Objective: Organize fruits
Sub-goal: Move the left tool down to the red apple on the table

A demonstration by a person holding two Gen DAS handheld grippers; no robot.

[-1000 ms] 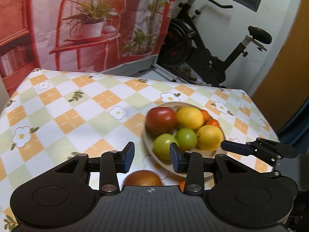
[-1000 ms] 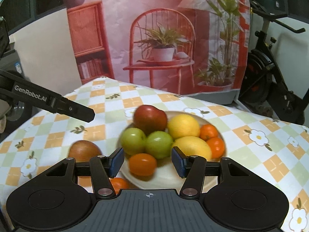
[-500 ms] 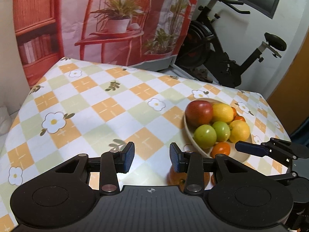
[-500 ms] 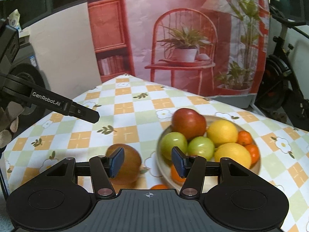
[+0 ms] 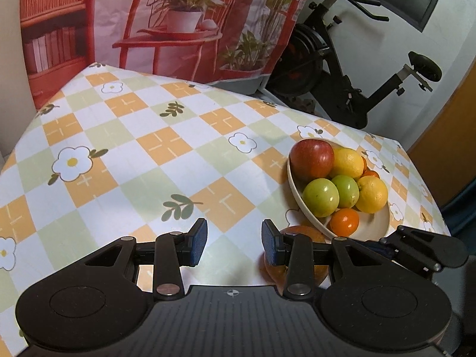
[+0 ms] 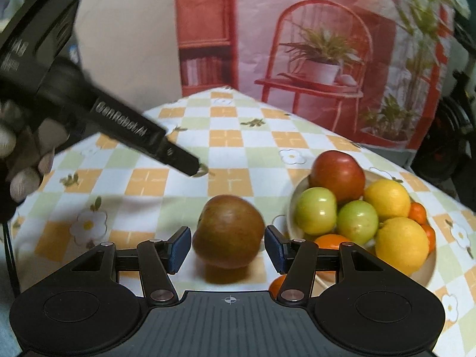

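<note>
Clearly most of the fruit is already gathered: in the bowl (image 6: 428,270) we count a red apple (image 6: 337,175), two green apples (image 6: 316,214), two lemons (image 6: 400,245) and a few small oranges (image 6: 418,212) tucked at the far and near edges. What we still have loose on the table (image 6: 232,139) is a brown, russet-skinned fruit (image 6: 229,230), standing just beside the bowl's left rim, and a small orange (image 6: 276,288) lying in front of the bowl, mostly hidden behind the right gripper's own finger.

Our right gripper (image 6: 227,248) has its jaws apart with the brown fruit framed between them; a gap shows on both sides, so nothing is clamped yet. We judge this fruit to be the next one to go into the bowl, though the pile there is already high and it may need a spot near the front.

Our left gripper (image 5: 235,245) hangs open over bare tablecloth, well to the left of the bowl, holding nothing. From its view, the brown fruit (image 5: 300,232) peeks out behind its right finger.

So we put the job at well past halfway: two pieces are left out, as far as we can see, and neither is in hand.
</note>
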